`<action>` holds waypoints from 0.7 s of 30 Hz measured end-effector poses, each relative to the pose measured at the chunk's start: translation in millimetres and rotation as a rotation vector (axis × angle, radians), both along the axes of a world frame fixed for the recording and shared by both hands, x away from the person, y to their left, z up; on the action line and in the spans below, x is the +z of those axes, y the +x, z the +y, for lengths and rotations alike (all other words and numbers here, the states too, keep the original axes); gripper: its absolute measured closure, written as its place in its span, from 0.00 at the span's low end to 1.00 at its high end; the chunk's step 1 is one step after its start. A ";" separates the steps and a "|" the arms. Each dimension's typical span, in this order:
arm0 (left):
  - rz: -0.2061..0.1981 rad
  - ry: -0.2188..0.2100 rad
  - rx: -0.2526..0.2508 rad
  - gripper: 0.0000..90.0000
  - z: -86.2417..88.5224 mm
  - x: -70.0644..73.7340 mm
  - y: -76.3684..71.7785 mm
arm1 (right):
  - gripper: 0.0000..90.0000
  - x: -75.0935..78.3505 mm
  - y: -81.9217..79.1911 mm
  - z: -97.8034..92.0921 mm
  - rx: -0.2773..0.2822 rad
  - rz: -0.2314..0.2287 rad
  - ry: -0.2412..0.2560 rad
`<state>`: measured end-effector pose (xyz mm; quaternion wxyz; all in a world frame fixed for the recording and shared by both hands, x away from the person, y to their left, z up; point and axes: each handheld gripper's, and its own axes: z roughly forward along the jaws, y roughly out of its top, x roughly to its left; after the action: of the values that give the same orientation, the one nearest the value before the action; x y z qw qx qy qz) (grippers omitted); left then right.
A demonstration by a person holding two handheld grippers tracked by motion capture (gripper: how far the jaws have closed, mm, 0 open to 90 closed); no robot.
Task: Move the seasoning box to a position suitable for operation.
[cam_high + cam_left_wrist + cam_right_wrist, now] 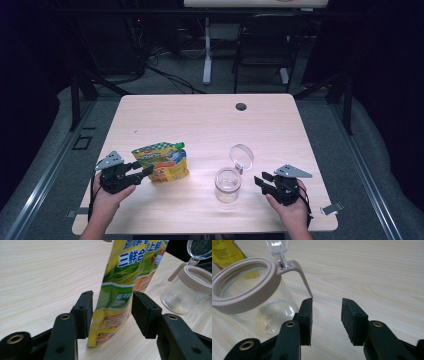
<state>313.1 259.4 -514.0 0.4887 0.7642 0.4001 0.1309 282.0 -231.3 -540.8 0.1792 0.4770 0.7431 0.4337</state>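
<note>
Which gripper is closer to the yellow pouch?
Left. The left gripper has its fingers on either side of the yellow pouch; the right gripper sits beyond the glass jar, farther away.

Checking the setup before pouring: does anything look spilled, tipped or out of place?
Nothing stands out. The pouch stands between the open left gripper jaws, the jar is upright with its lid flipped open, and no spill shows on the table.

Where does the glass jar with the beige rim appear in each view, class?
High view: glass jar stands lower centre, right of the yellow pouch.
Left gripper view: at the right edge, beyond the pouch.
Right gripper view: at the left, beside the jaws.
Shared landmark: the jar's open clear lid.
</note>
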 end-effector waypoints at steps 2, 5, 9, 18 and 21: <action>-0.006 0.004 0.004 0.60 -1.4 0.0 0.5 | 0.67 -0.8 -0.9 -1.4 -0.003 0.002 0.001; -0.006 0.003 -0.001 0.62 -1.5 0.3 0.0 | 0.67 -2.4 -1.2 -4.8 -0.015 0.008 0.011; -0.001 -0.005 -0.009 0.66 -3.1 0.4 -2.6 | 0.66 -3.8 0.2 -7.0 -0.023 0.013 0.027; 0.001 -0.013 -0.068 0.77 -14.3 2.7 -11.2 | 0.67 -4.5 2.3 -7.2 -0.020 0.020 0.030; 0.000 -0.017 -0.079 0.79 -17.8 3.5 -12.0 | 0.67 -5.0 3.0 -7.0 -0.020 0.020 0.028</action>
<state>301.1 241.6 -510.5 0.5000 0.7752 0.3708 0.1078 285.0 -238.3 -545.8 0.1693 0.4911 0.7341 0.4373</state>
